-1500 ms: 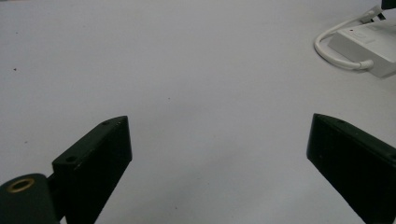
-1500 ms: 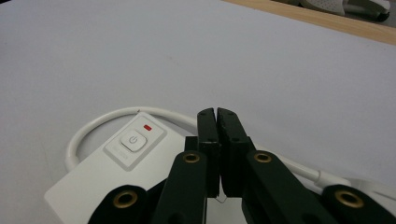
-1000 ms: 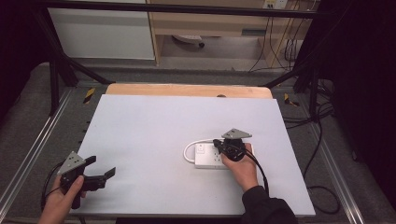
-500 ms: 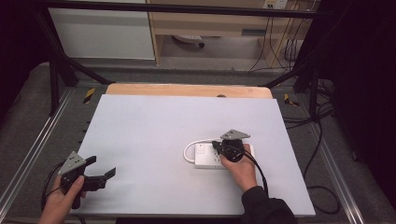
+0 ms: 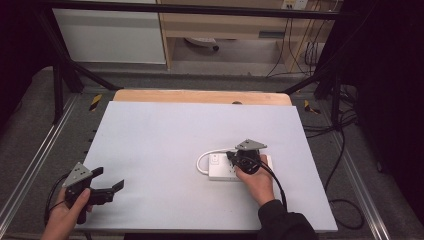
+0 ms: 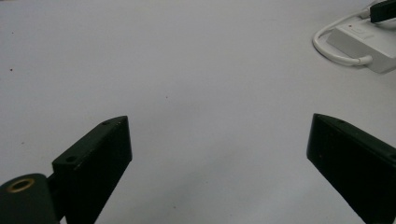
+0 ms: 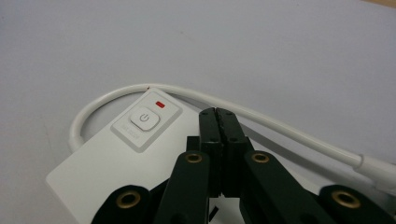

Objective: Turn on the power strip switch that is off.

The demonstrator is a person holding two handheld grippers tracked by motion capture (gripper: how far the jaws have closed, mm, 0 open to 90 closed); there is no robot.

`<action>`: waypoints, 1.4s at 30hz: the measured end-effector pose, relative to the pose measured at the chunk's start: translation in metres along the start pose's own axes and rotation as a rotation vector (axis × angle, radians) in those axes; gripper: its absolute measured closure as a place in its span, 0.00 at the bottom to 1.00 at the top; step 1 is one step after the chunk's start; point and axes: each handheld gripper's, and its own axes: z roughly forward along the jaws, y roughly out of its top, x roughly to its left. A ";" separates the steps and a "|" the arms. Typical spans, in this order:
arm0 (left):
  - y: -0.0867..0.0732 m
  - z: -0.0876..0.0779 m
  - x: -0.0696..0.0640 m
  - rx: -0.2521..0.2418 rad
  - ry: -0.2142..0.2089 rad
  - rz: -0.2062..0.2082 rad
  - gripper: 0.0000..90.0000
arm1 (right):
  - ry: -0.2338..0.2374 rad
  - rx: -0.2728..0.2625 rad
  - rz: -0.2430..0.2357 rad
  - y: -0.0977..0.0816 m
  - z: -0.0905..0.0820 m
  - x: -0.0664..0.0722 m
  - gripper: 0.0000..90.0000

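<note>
A white power strip (image 5: 219,171) lies on the table, right of centre, with its white cable (image 5: 206,156) looping off its left end. My right gripper (image 5: 231,158) hovers over the strip, jaws shut together with nothing between them. In the right gripper view the shut tips (image 7: 218,115) sit just right of the strip's power button (image 7: 144,118), beside a small red indicator (image 7: 160,104); whether the tips touch the strip I cannot tell. My left gripper (image 5: 108,178) rests at the front left, open and empty. Its jaws (image 6: 219,144) stand wide over bare table, the strip (image 6: 369,46) far off.
The pale table top (image 5: 165,130) has a wooden strip (image 5: 200,96) along its far edge. Metal rails (image 5: 35,160) run along both sides. Dark cables (image 5: 345,150) hang off the right side. A white cabinet (image 5: 110,35) stands beyond the table.
</note>
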 end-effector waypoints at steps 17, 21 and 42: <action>0.000 0.000 -0.001 0.006 -0.003 0.005 0.08 | 0.003 -0.015 0.019 -0.003 0.000 -0.001 1.00; 0.000 0.000 -0.001 0.007 -0.003 0.006 0.08 | 0.002 -0.022 0.023 -0.003 0.000 0.000 1.00; 0.000 0.001 -0.001 0.012 -0.001 0.008 0.08 | 0.008 -0.026 0.023 -0.006 0.002 0.002 1.00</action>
